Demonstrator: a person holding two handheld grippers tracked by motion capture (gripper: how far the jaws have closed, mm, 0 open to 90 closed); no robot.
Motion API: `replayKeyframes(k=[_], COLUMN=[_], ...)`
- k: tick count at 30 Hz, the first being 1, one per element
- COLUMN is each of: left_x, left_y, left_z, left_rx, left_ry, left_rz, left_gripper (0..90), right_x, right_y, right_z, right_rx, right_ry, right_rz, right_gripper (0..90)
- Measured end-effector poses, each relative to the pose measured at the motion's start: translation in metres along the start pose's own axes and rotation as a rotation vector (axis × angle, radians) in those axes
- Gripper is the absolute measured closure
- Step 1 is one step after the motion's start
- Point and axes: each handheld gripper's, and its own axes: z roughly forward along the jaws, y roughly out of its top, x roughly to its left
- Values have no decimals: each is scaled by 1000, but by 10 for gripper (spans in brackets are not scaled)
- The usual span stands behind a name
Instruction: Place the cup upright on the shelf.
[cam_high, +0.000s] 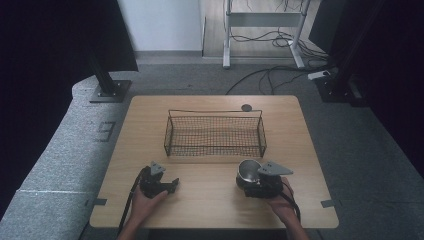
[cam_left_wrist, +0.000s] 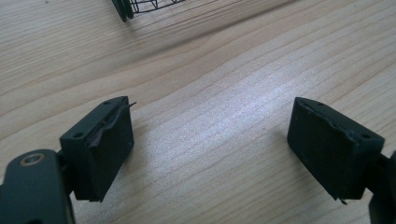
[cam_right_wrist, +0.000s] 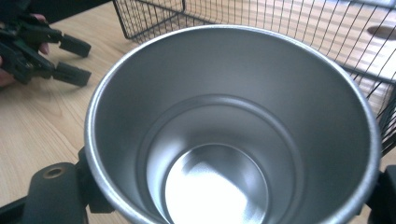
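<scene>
**Steel cup gripped beside a wire basket**

While the right gripper clamps the steel cup, its two black jaws press against the cup's opposite outer walls, as the right gripper view shows at the lower corners; the steel cup is tilted so that its open mouth faces that camera, with the stepped inner wall and the bright bottom in sight; the person's right hand holds this gripper from behind, and the grey three-cornered plate lies on top of it; in the high view the cup sits at the near right of the wooden table, just in front of the wire basket and close to its near right corner; whether the cup's base touches the tabletop cannot be told. The left gripper rests low over the near left of the table, held by the left hand; its jaws stand spread wide with bare wood grain between them, and nothing lies in the gap; a corner of the wire basket appears at the top edge of the left gripper view. The basket stands lengthwise across the middle of the table; a small dark round disc lies on the table just behind its far right corner.
</scene>
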Motion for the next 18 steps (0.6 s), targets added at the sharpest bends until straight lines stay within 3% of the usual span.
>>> replayKeyframes(k=[18], left_x=[0], left_y=[0], left_z=[0], left_rx=[0], left_ry=[1], left_rz=[-1], left_gripper=[148], right_x=[-4], right_y=[30], right_z=[-10], right_rx=[-40], right_ry=[19], right_rz=[-1], right_gripper=[182])
